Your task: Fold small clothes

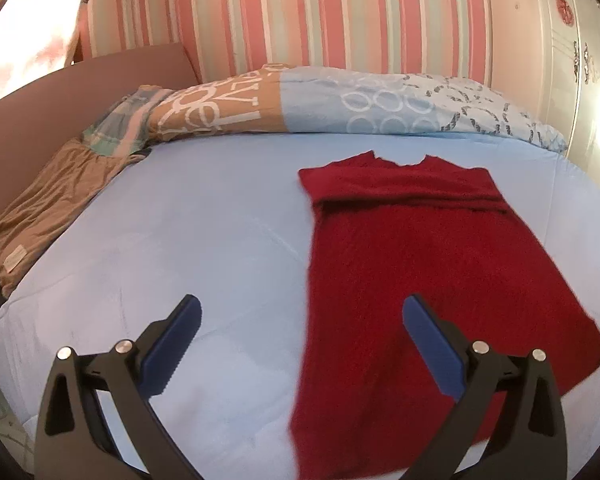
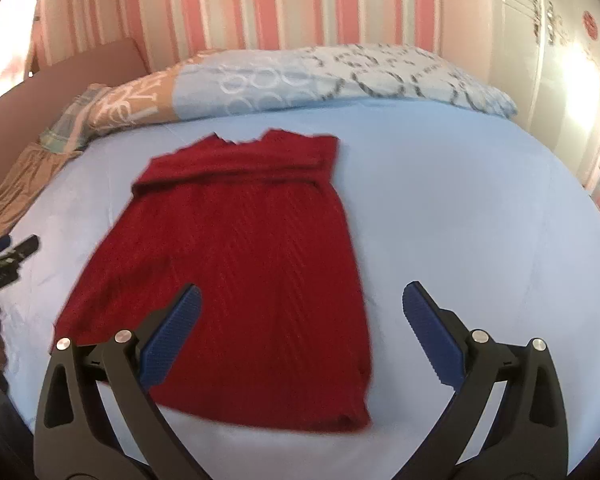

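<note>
On the bed, red knit garment lies flat, sleeves apparently folded in, neck far: staged for a hem-up fold. Left claw and right claw hang spread wide, empty, near the hem corners.

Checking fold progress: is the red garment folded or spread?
Partly folded: the red garment lies flat, sleeves tucked across its top; both tongs open, off it.

Both wrist cameras are looking forward and down across the bed toward the striped wall, sitting fairly near; both are sharing the red garment, lying right in the left view, left in the right view
</note>
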Motion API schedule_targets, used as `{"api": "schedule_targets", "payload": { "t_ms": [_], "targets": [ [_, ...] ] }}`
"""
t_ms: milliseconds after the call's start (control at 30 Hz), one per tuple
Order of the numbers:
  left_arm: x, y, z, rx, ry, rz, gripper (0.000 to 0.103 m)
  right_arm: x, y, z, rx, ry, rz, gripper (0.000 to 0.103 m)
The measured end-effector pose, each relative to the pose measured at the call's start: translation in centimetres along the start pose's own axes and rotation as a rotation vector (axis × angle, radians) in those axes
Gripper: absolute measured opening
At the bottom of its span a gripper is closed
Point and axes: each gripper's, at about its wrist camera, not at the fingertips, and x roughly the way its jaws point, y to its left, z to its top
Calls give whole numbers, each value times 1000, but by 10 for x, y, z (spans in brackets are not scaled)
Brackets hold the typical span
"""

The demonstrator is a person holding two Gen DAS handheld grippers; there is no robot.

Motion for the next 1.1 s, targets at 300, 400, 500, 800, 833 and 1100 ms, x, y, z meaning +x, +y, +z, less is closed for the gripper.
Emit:
{"api": "schedule_targets", "payload": {
  "t_ms": [300,400,500,800,833,1100],
  "targets": [
    [-1,43,-73,-21,41,42,101,24,-27,-60,13,89,-45,88],
    [-1,46,-85,-33,55,36,101,36,-31,-68,60,114,-30,85],
    [0,44,-95,-29,65,19,101,46,-30,-71,95,123,-3,83],
    [3,50,-106,-50,87,12,101,46,-39,-76,190,112,73,50],
    [3,50,-107,-52,88,12,101,43,-41,-77,204,100,85,63],
    [2,44,-102,-44,76,9,101,28,-55,-75,243,17,93,68]
  ]
}}
